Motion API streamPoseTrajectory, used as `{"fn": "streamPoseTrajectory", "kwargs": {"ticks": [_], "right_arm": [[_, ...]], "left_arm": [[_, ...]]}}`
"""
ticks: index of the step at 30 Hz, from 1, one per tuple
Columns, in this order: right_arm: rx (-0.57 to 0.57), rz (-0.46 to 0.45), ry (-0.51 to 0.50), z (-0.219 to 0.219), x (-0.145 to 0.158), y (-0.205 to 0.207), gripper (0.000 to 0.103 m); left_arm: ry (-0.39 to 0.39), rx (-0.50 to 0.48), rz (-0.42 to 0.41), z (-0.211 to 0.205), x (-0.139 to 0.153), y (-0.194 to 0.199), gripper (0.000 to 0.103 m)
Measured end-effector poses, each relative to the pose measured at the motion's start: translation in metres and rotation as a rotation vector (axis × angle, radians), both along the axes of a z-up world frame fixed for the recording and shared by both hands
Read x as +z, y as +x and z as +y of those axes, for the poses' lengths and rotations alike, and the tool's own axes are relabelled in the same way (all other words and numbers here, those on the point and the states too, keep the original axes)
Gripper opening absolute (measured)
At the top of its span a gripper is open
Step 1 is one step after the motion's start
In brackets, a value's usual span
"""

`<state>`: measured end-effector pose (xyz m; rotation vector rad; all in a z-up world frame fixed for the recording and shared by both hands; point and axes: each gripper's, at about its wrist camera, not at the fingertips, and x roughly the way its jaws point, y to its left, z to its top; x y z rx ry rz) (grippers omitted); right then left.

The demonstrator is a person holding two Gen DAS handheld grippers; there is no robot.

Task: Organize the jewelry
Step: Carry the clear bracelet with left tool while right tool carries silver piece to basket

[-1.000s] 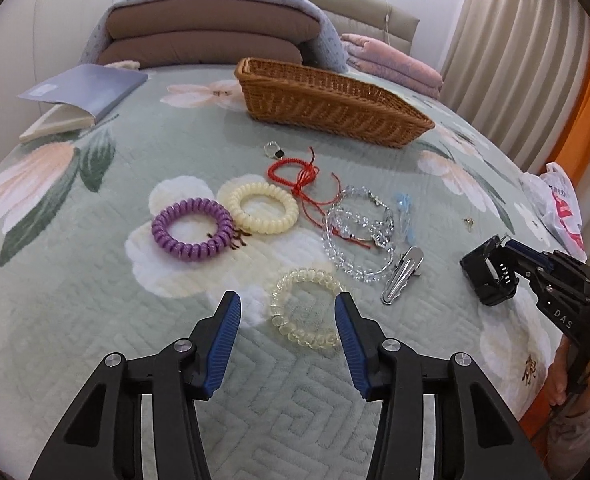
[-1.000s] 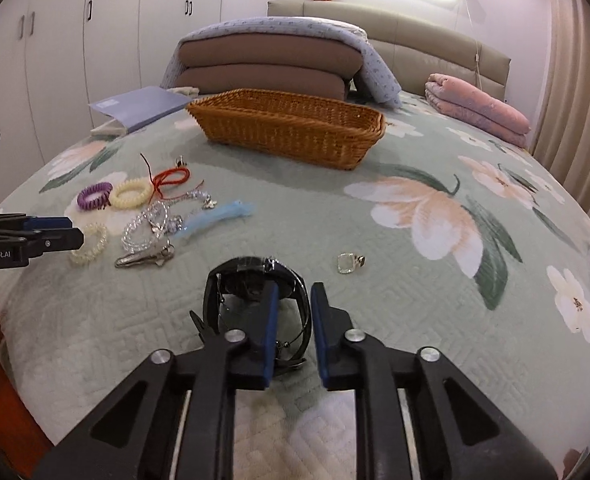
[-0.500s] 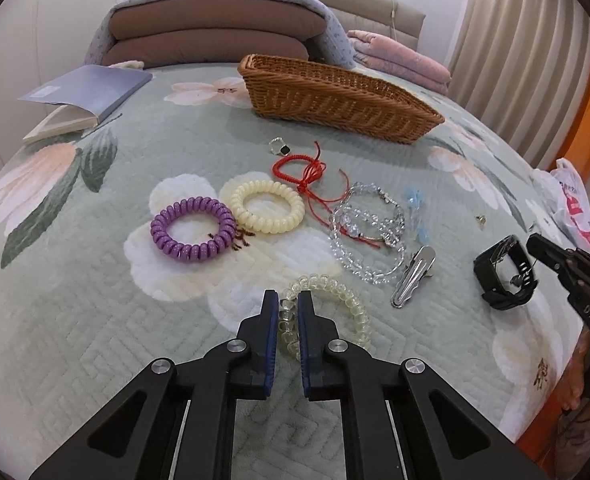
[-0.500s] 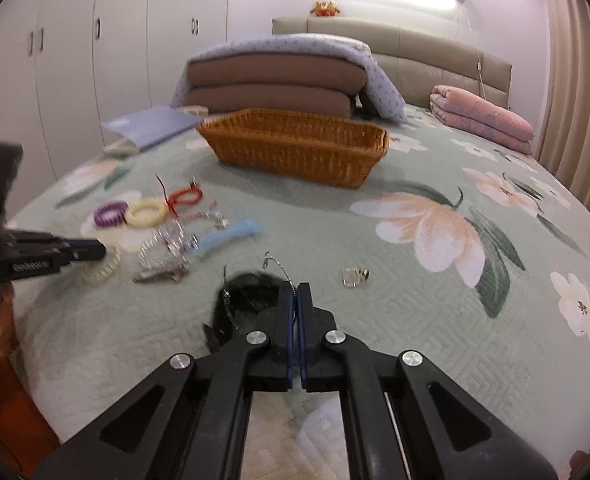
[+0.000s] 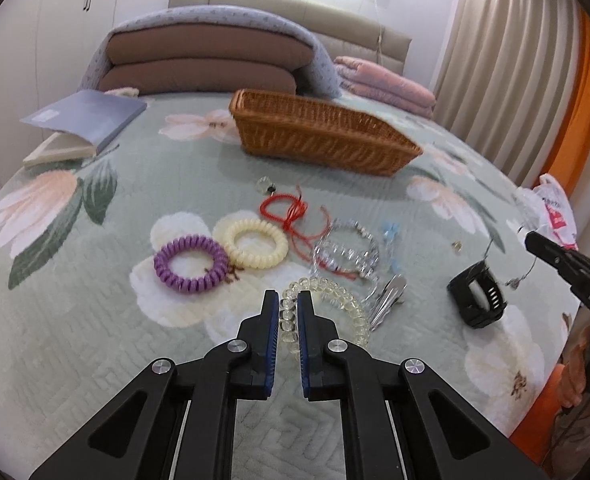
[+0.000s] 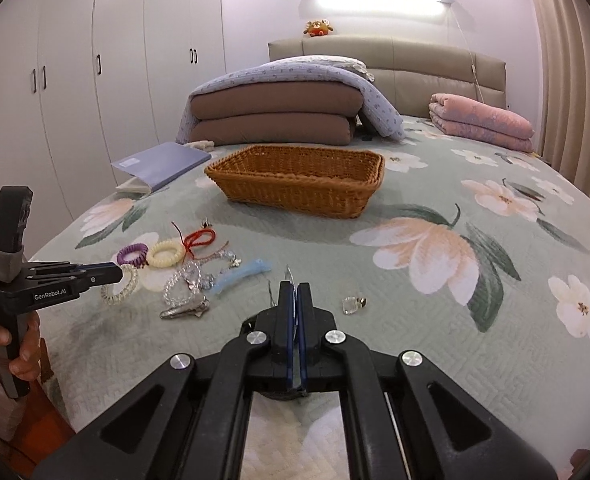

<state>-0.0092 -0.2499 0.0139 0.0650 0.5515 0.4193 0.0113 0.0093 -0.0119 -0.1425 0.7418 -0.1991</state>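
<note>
The left gripper (image 5: 286, 312) is clamped on the near rim of the clear coil (image 5: 327, 308), which is pinched between the blue pads (image 5: 271, 332) down on the bed (image 5: 95, 320). Just ahead of it to the left lies the purple coil (image 5: 191, 264), touching the cream coil (image 5: 255, 242) beside it; past those sits the red cord (image 5: 291, 212), with a small ring (image 5: 266, 186) beyond. Ahead and a touch right there's a tangle of crystal beads (image 5: 347, 252), a silver clip (image 5: 389, 298) just right of the clear coil, and a pale blue clip (image 5: 391, 240) behind it. The basket (image 5: 319, 136) waits farther ahead, well apart from the pile. Over on the right, the right gripper (image 6: 295, 300) is squeezed tight on a thin wire loop (image 5: 529, 268), and the black watch (image 5: 477, 298) sits below its tip; whether the watch rests on the bed or hangs, I can't tell. From the right camera, a little square ring (image 6: 353, 304) lies just right of that gripper, the basket straight ahead, and the book (image 6: 163, 164) far off to the left.
</note>
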Motion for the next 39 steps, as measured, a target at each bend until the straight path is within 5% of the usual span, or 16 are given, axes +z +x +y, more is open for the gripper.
{"fn": "streamPoseTrajectory", "kwargs": {"ticks": [13,19,23,31,32,34,35,39], "right_arm": [[0.038,-0.048,0.073,-0.007,0.052,0.048,0.004],[0.073,0.07,0.019,-0.013,0.012,0.031,0.009],[0.098,0.135,0.022,-0.015,-0.016,0.014,0.036],[0.09,0.148,-0.074,0.0,-0.033,0.009,0.036],[0.091,0.149,-0.073,0.002,-0.035,0.012,0.034],[0.076,0.154,-0.087,0.003,-0.039,0.017,0.008],[0.069,0.152,-0.093,0.003,-0.039,0.017,0.003],[0.055,0.098,-0.082,-0.002,-0.024,0.01,0.002]], "left_arm": [[0.016,-0.051,-0.141,-0.013,0.072,0.052,0.009],[0.0,-0.065,-0.108,-0.014,0.051,0.049,0.009],[-0.008,-0.08,-0.097,-0.018,0.044,0.046,0.009],[0.001,-0.095,-0.104,-0.024,0.043,0.039,0.009],[-0.001,-0.095,-0.103,-0.023,0.042,0.039,0.009],[-0.002,-0.093,-0.098,-0.023,0.041,0.038,0.009],[-0.003,-0.091,-0.096,-0.022,0.041,0.038,0.009],[-0.009,-0.091,-0.103,-0.02,0.042,0.037,0.009]]}}
